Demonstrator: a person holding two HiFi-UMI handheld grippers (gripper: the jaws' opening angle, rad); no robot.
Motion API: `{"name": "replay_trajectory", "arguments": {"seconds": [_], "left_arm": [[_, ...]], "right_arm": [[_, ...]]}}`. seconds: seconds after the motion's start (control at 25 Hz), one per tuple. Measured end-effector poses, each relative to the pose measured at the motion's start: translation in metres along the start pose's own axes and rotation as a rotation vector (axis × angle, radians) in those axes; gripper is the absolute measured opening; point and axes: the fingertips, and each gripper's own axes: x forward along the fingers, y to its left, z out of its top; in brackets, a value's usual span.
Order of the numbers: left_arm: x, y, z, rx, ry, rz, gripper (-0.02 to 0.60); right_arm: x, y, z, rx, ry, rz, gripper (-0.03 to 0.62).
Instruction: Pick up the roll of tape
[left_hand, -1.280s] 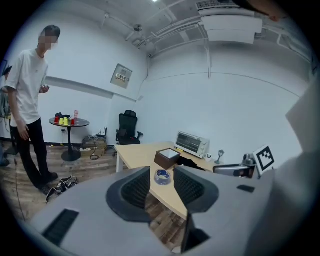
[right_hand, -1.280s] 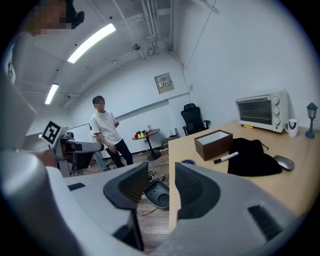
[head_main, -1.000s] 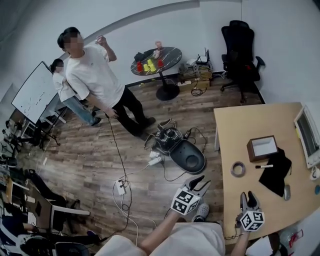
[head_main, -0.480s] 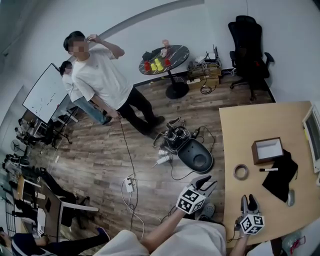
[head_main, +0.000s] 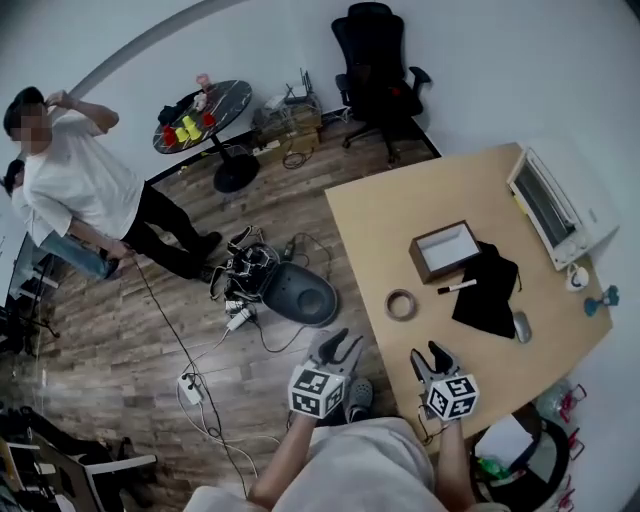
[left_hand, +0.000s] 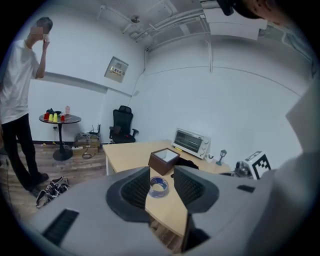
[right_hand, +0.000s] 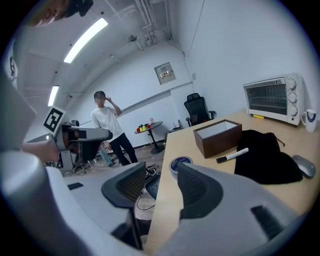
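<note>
The roll of tape (head_main: 401, 304) lies flat on the wooden table (head_main: 420, 205), near its left edge. It shows far off between the jaws in the left gripper view (left_hand: 159, 186) and partly behind the right jaw in the right gripper view (right_hand: 179, 163). My left gripper (head_main: 336, 348) hangs open over the floor, left of the table's near corner. My right gripper (head_main: 432, 358) stands open over the table's near edge, short of the tape; its jaws have just been opening, with nothing between them.
A brown open box (head_main: 444, 250), a marker (head_main: 456, 286), a black cloth (head_main: 490, 292), a mouse (head_main: 522, 326) and a toaster oven (head_main: 550, 205) sit on the table. A floor device with cables (head_main: 285, 287) lies left of it. A person (head_main: 75, 195) stands far left.
The head view has swung right and the table now fills more of it. The right gripper's jaws have spread wider. Both grippers sit a little closer to the tape.
</note>
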Motion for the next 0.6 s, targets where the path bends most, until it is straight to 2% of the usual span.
{"name": "replay_trajectory", "arguments": {"seconds": [0.24,0.48,0.6], "left_arm": [[0.002,0.004,-0.022,-0.007,0.036,-0.001,0.141],[-0.003,0.013,-0.027,0.002,0.056,-0.007,0.141],[-0.001,0.02,-0.021,0.008,0.044,-0.011,0.141]], "right_arm": [[0.018,-0.007,-0.001,-0.041,0.06,0.01,0.202],[0.046,0.005,0.007,-0.139,0.192,0.137,0.21],[0.057,0.004,0.027,-0.195,0.209,0.147,0.204]]}}
